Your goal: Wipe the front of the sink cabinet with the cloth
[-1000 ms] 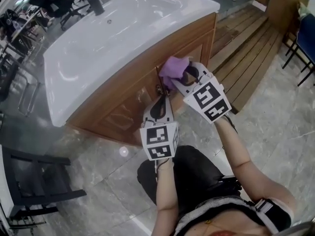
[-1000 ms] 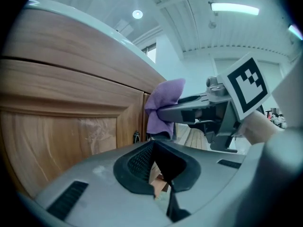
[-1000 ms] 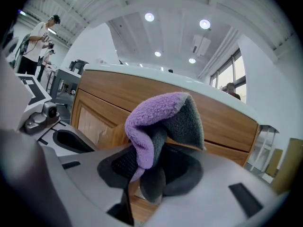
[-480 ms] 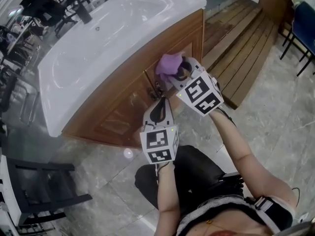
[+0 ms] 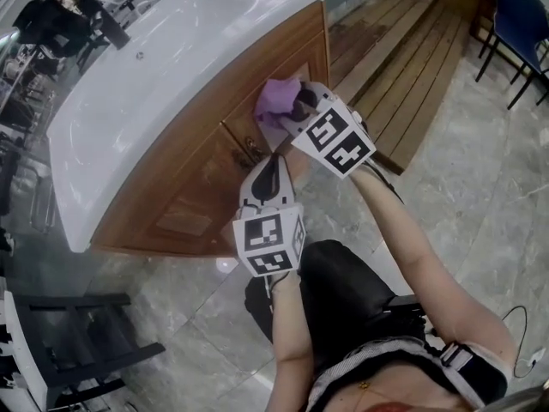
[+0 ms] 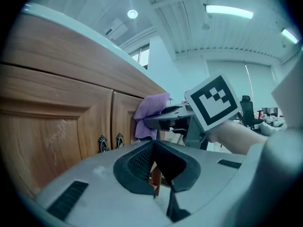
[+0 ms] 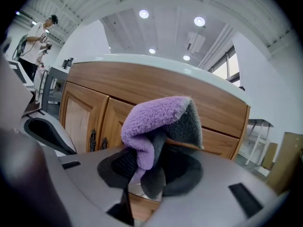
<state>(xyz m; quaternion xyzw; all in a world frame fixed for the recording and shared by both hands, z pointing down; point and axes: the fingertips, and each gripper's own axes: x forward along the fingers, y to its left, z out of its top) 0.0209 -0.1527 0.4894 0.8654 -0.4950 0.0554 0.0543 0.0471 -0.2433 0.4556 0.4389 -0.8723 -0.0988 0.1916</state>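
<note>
So R claw was pinching the purple-grey cloth, folded w/ its pile bulging past the tips, prob. to pad against the sink cabinet front just beyond. L claw, alongside, was pressed together, empty, facing the door handles.

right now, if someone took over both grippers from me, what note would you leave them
Right gripper: jaws shut on the purple cloth, held high at the right-hand door of the sink cabinet. It looks pressed to the wood, but contact is not certain.
Left gripper: jaws together, holding nothing, pointed at the cabinet near the door handles.
Done: cloth gripped and brought to the cabinet front. The wood shows no trace of how much is wiped.
Left: probably sweep the cloth across the rest of the front.
</note>
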